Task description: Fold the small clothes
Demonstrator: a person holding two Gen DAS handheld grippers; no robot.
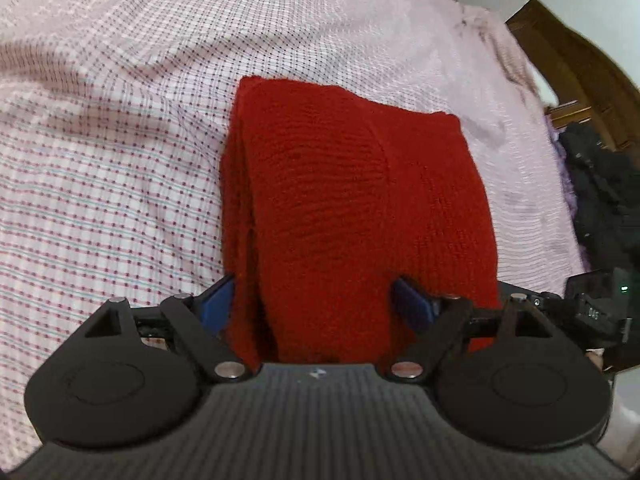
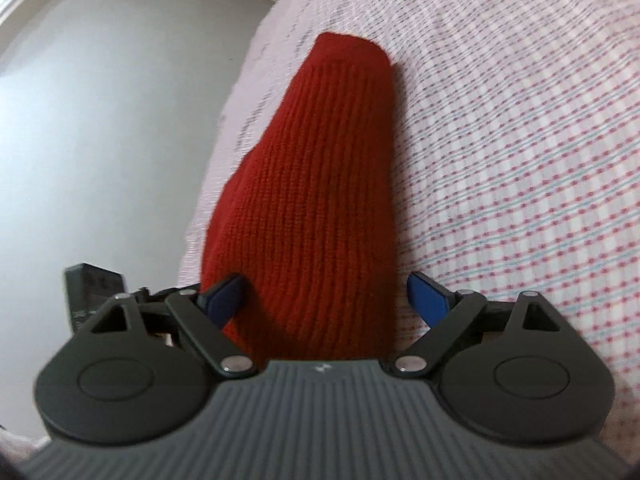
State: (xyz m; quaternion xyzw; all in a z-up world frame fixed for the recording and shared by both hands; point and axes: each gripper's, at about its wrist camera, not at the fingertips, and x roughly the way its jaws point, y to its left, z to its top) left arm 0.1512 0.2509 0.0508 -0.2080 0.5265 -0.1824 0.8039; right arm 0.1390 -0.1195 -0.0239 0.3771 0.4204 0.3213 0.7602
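Observation:
A red knitted garment (image 1: pixel 344 200) lies folded into a thick stack on the pink checked bedsheet (image 1: pixel 100 168). My left gripper (image 1: pixel 312 300) has its blue pads (image 1: pixel 412 300) on either side of the near end of the stack, jaws wide apart. In the right wrist view the same red garment (image 2: pixel 316 200) runs away from me along the bed's edge. My right gripper (image 2: pixel 324 296) also straddles its near end with its blue pads (image 2: pixel 426 296) spread. Whether either gripper presses the cloth is hidden by the fabric.
The checked sheet (image 2: pixel 520 160) covers the bed to the right in the right wrist view; grey floor (image 2: pixel 100 140) lies left of the bed edge. Dark clothes (image 1: pixel 600 192) and wooden furniture (image 1: pixel 580 64) stand at the right in the left wrist view.

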